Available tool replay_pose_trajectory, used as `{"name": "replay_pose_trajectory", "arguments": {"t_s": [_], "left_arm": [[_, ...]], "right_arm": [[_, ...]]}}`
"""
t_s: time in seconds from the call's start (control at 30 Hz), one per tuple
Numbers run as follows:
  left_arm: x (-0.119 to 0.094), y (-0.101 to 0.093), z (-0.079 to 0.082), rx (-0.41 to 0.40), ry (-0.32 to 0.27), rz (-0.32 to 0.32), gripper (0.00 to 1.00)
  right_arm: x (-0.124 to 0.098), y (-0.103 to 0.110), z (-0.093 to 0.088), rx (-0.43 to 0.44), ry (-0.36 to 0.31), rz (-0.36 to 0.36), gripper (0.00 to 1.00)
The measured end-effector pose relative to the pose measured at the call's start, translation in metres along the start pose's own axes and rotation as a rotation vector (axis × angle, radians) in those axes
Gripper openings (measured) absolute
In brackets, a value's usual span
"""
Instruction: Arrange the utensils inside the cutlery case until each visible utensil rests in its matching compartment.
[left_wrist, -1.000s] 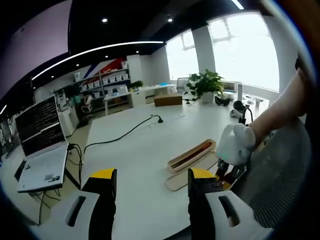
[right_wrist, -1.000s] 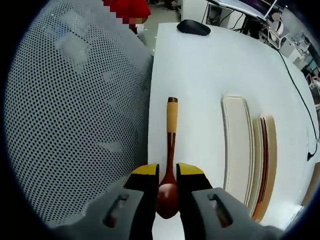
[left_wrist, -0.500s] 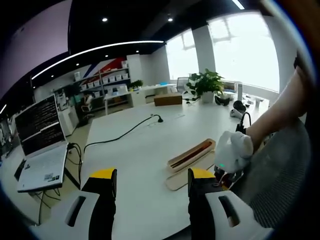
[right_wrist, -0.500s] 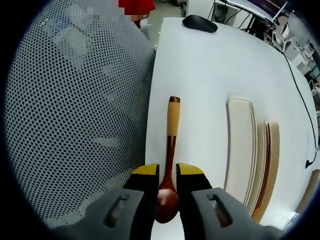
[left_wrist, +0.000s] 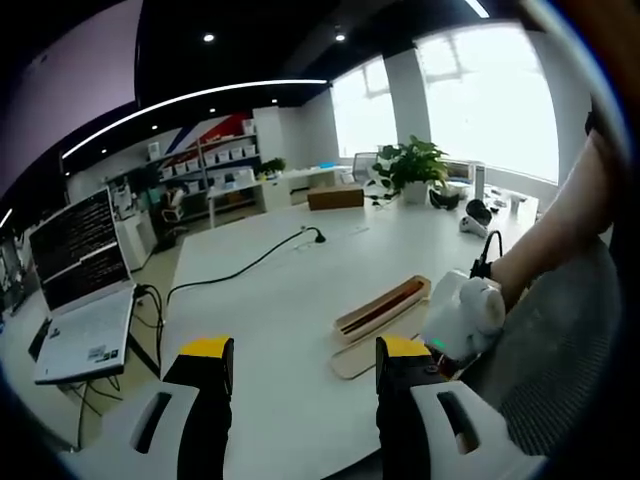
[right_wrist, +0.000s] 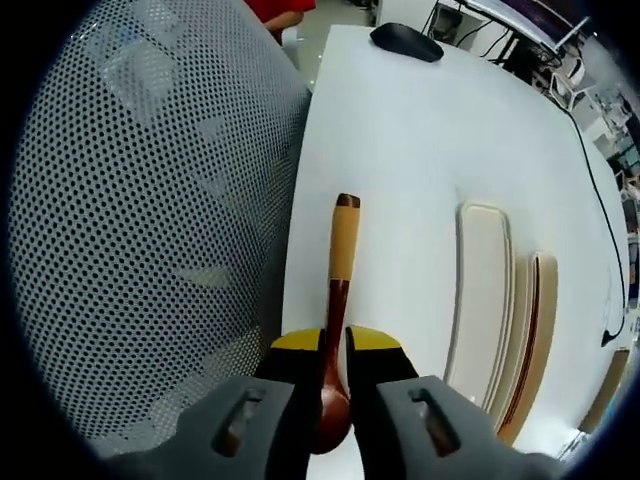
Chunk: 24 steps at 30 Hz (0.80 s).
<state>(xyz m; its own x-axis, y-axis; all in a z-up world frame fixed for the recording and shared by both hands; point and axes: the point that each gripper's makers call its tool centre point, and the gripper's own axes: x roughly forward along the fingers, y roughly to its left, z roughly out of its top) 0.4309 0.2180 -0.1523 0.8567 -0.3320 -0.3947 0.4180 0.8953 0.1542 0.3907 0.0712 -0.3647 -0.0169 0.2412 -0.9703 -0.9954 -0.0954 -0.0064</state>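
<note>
In the right gripper view a wooden spoon (right_wrist: 338, 270) with a dark bowl and a pale handle points away along the white table (right_wrist: 400, 130); my right gripper (right_wrist: 334, 340) is shut on its neck just above the bowl. To its right lie the cream lid (right_wrist: 484, 290) and the cutlery case (right_wrist: 528, 340), which holds a dark utensil. In the left gripper view my left gripper (left_wrist: 296, 350) hangs open above the table (left_wrist: 270, 310), with nothing between its fingers. Beyond it sit the case (left_wrist: 385, 307) and lid (left_wrist: 372, 350), and a gloved hand (left_wrist: 463, 315) on the right gripper.
A grey mesh chair back (right_wrist: 140, 220) stands close on the left of the right gripper view. A black mouse (right_wrist: 405, 42) lies at the table's far end. An open laptop (left_wrist: 80, 300), a black cable (left_wrist: 240, 268) and a potted plant (left_wrist: 412, 170) are also on the table.
My right gripper's jaws have drawn in and now pinch the spoon's neck. In the left gripper view the gloved hand has dropped slightly lower. The left gripper has not moved.
</note>
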Motion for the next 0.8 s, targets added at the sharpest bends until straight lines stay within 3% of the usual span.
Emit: {"name": "replay_pose_trajectory", "arguments": {"t_s": [0.2, 0.37, 0.8], "left_arm": [[0.0006, -0.0009, -0.0009, 0.004, 0.004, -0.003, 0.59], [0.0006, 0.0000, -0.0007, 0.002, 0.002, 0.001, 0.59], [0.0001, 0.0017, -0.0005, -0.002, -0.003, 0.005, 0.59]], "right_arm": [[0.0005, -0.0018, 0.0017, 0.012, -0.007, -0.013, 0.02], [-0.0001, 0.0000, 0.0024, -0.030, -0.006, -0.018, 0.02], [-0.0002, -0.0015, 0.0030, 0.010, -0.014, -0.014, 0.01]]}}
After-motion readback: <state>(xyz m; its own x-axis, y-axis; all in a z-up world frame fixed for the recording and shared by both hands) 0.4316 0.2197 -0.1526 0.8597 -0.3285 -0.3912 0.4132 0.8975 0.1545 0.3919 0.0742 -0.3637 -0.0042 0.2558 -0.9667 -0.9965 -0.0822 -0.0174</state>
